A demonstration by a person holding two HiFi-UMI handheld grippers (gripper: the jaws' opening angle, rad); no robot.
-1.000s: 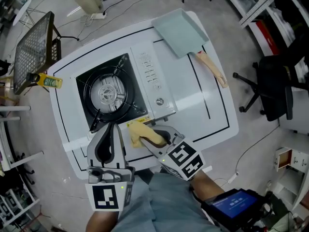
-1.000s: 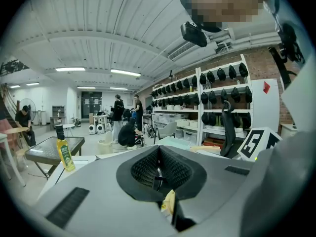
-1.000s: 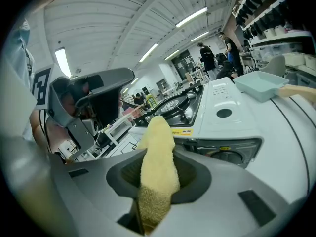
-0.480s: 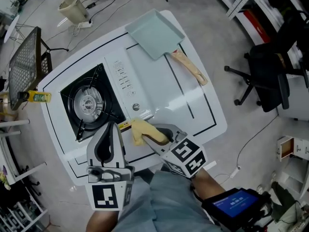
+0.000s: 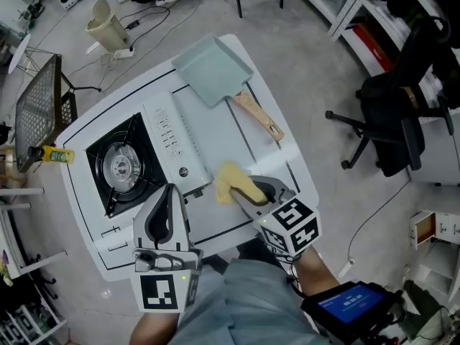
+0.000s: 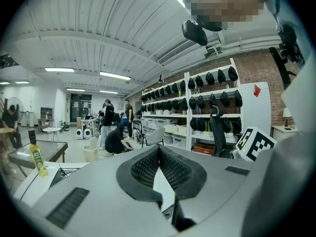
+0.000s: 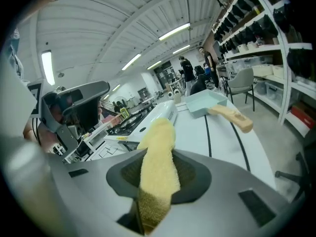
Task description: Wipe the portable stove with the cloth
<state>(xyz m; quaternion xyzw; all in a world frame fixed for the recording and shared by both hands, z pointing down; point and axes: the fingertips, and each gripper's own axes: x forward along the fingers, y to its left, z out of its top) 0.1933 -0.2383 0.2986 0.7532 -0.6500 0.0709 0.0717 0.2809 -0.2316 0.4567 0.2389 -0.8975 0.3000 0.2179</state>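
The right gripper is pinching a yellow cloth, holding it above the white table just beside the portable gas stove. The left gripper is hovering empty, jaws pressed together.

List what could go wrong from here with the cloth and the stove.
The cloth sticks far out of the right claw, so wiping pressure may fold it or pull it loose.
The left claw is shut on nothing, so the stove stands unbraced and may slide on the table.
The cloth could snag on the burner grate.
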